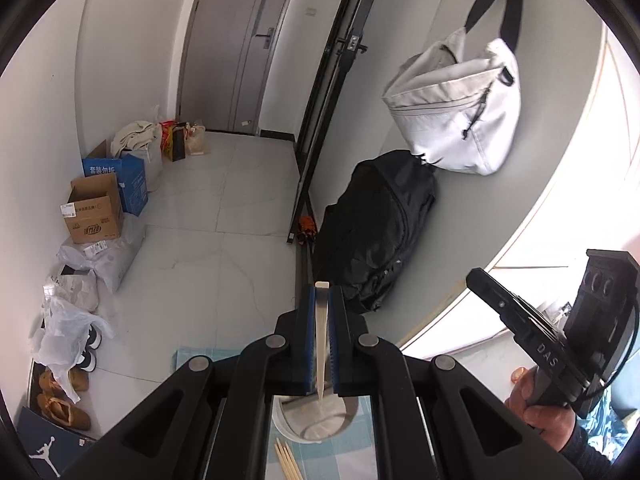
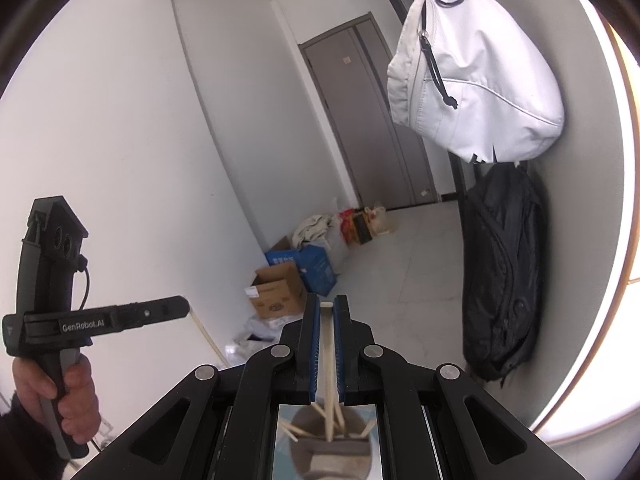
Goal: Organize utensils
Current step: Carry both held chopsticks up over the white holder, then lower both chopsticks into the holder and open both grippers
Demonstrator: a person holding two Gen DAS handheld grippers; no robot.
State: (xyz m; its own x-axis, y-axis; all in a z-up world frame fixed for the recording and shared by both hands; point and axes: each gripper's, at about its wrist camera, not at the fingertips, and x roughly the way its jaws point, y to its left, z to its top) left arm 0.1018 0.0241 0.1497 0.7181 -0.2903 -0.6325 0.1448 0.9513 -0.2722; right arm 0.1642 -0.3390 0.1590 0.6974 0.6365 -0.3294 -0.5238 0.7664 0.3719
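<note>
My left gripper (image 1: 322, 291) is shut on a pale wooden chopstick (image 1: 321, 336) that stands upright between the blue pads. Its lower tip hangs over a white cup (image 1: 289, 432) on a blue checked cloth (image 1: 352, 456). Loose chopsticks (image 1: 286, 460) lie on the cloth beside the cup. My right gripper (image 2: 327, 301) is shut on another chopstick (image 2: 328, 352), upright above a grey holder (image 2: 328, 454) with several chopsticks (image 2: 294, 432) in it. Each gripper shows in the other's view, held by a hand: the right gripper (image 1: 476, 276) and the left gripper (image 2: 182, 307).
A white bag (image 1: 460, 112) hangs on the wall above a black backpack (image 1: 376, 228). Cardboard boxes (image 1: 94, 210), plastic bags and shoes (image 1: 64, 404) line the left wall on the tiled floor. A grey door (image 1: 244, 40) stands at the far end.
</note>
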